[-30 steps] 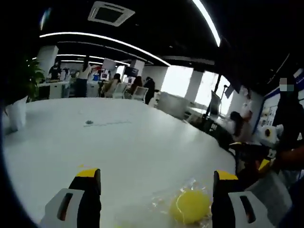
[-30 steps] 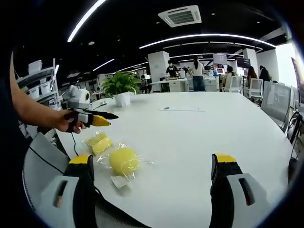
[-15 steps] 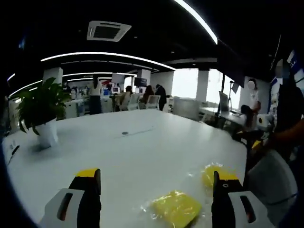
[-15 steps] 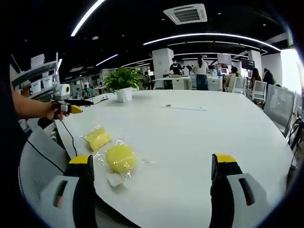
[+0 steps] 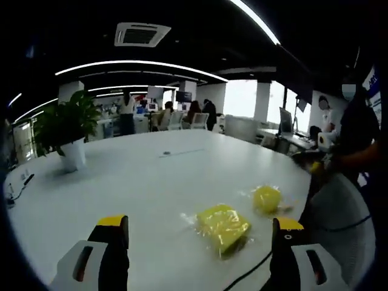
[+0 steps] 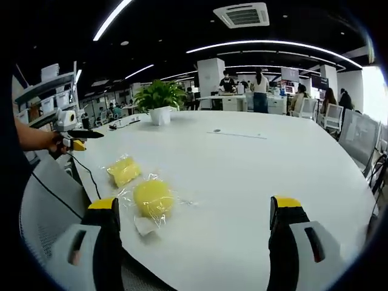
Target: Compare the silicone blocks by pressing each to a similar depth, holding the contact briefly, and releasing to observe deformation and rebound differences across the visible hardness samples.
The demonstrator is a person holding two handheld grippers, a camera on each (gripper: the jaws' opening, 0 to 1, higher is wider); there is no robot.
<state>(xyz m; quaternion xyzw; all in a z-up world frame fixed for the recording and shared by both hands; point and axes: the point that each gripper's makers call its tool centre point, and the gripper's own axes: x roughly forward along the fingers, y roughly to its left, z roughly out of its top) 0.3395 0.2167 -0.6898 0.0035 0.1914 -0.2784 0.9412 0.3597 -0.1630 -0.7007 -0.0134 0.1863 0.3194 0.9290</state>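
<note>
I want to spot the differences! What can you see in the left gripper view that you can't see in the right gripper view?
Left gripper view: bright windows and a person in dark clothes beside the table.

Right gripper view: a hand holding the left tool, and grey shelves with boxes.

Both: the white table, the yellow square silicone block in clear wrap, the yellow round silicone block in clear wrap, and the green potted plant.
</note>
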